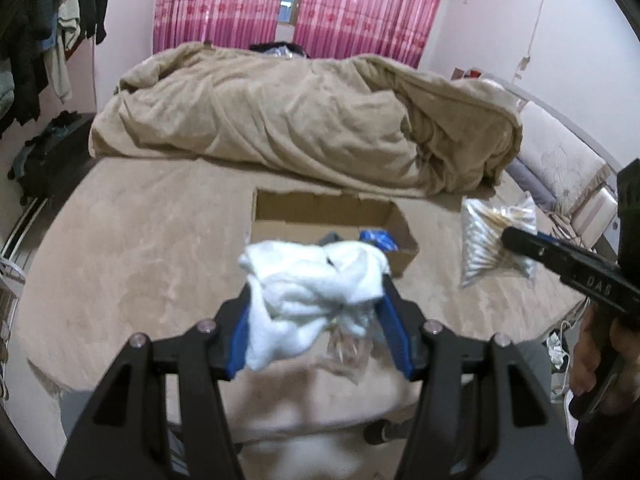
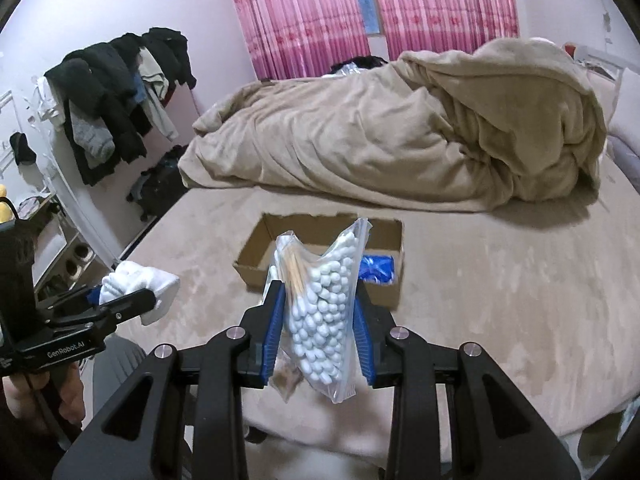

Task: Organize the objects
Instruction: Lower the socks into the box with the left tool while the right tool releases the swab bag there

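My left gripper (image 1: pixel 316 288) is shut on a bunched white cloth (image 1: pixel 308 292) and holds it above the bed, in front of an open cardboard box (image 1: pixel 400 236). It also shows in the right wrist view (image 2: pixel 148 300) with the cloth (image 2: pixel 136 280). My right gripper (image 2: pixel 320 304) is shut on a clear bag of cotton swabs (image 2: pixel 324 304), held just in front of the box (image 2: pixel 256 252). The bag shows in the left wrist view (image 1: pixel 496 236) to the right of the box. A blue packet (image 2: pixel 378 268) lies inside the box.
The box sits on a beige bed (image 2: pixel 500 300). A crumpled beige duvet (image 1: pixel 304 120) lies behind it. Pink curtains (image 2: pixel 304 16) hang at the back. A rack of dark clothes (image 2: pixel 116 96) stands at left. A headboard (image 1: pixel 560 160) is at right.
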Demonstrator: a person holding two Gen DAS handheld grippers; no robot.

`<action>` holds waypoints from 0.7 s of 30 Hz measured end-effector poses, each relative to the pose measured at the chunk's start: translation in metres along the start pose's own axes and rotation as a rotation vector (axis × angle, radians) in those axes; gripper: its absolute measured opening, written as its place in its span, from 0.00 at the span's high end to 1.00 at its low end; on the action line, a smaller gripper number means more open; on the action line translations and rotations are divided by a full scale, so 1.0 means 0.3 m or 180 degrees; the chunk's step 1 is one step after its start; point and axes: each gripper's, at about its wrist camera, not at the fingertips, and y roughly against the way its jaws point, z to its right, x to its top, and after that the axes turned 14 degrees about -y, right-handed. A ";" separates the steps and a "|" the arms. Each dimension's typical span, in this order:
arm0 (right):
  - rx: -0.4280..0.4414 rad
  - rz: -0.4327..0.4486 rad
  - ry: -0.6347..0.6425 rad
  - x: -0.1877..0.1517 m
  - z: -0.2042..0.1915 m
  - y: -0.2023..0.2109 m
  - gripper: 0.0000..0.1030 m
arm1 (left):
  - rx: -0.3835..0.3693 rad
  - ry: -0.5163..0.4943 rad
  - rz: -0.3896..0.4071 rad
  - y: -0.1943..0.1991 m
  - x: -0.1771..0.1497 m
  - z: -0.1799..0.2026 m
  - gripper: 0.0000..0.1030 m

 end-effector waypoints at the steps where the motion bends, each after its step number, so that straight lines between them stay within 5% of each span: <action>1: 0.0011 0.0013 0.0020 0.009 -0.006 -0.005 0.67 | 0.0004 -0.0005 0.0034 0.000 0.018 -0.007 0.45; 8: 0.0081 0.0057 0.0064 0.084 -0.032 -0.098 0.67 | 0.0099 -0.0090 0.0270 -0.059 0.138 -0.050 0.44; 21: 0.0106 -0.0266 -0.0045 0.134 0.010 -0.477 0.67 | 0.0161 -0.0028 0.0164 -0.278 0.208 -0.139 0.44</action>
